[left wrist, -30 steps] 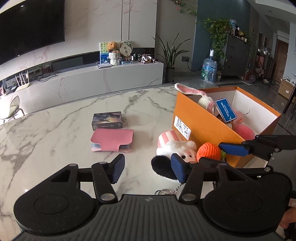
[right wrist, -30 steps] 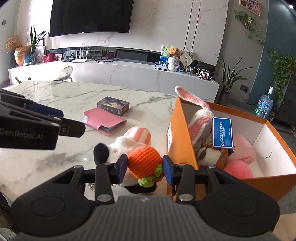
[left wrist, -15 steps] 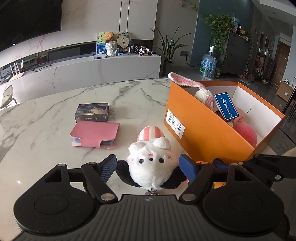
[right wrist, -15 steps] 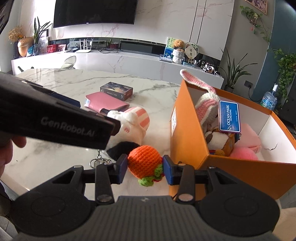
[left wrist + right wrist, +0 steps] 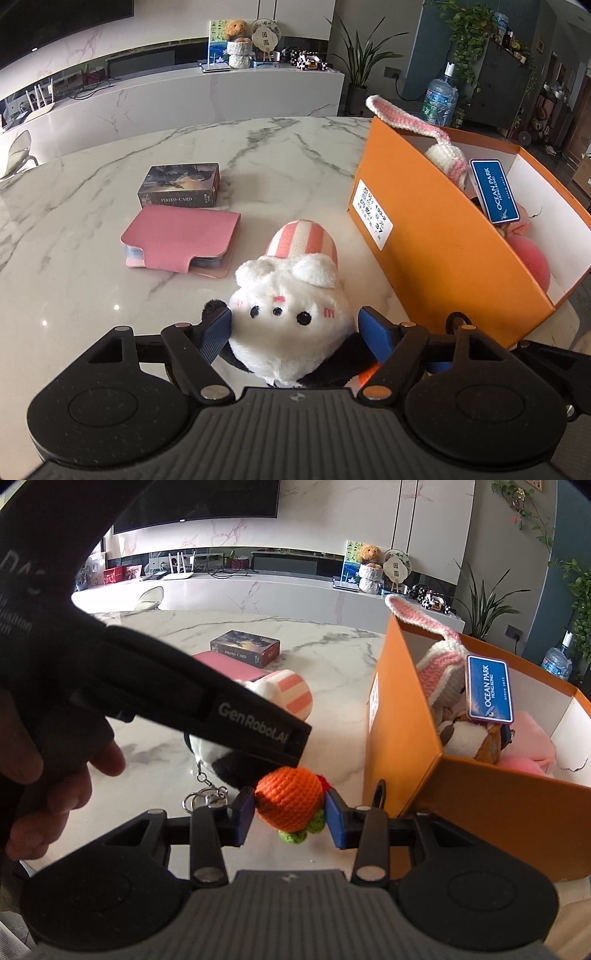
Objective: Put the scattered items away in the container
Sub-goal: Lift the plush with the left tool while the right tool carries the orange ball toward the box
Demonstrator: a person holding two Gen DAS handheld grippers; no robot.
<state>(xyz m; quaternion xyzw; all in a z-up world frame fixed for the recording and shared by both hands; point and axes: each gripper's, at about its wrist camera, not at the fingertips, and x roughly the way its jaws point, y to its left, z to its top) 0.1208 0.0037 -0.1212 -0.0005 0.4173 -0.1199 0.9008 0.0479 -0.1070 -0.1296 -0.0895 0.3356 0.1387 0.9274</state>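
Observation:
A white plush keychain toy [image 5: 288, 317] with a pink-striped hat lies on the marble table [image 5: 92, 295]. My left gripper [image 5: 294, 328] is open, and its blue pads [image 5: 218, 326] sit on either side of the plush's face. My right gripper [image 5: 290, 812] is shut on an orange crochet toy [image 5: 288, 799] with green leaves, just left of the orange box [image 5: 399, 720]. The left gripper's black body [image 5: 221, 709] crosses the right wrist view and hides much of the plush [image 5: 291, 690]. The box [image 5: 443, 258] holds a crochet bunny [image 5: 443, 155], a blue card [image 5: 495, 192] and a pink plush.
A pink card holder [image 5: 181, 238] and a dark photo-card box [image 5: 181, 184] lie on the table left of the plush. The plush's metal keyring [image 5: 203, 797] rests on the marble. A person's hand [image 5: 48, 786] holds the left gripper. A TV console runs behind the table.
My left gripper swung left and closed in until the white plush sat between its open fingers. The right gripper kept hold of the orange toy and drew back beneath the left gripper.

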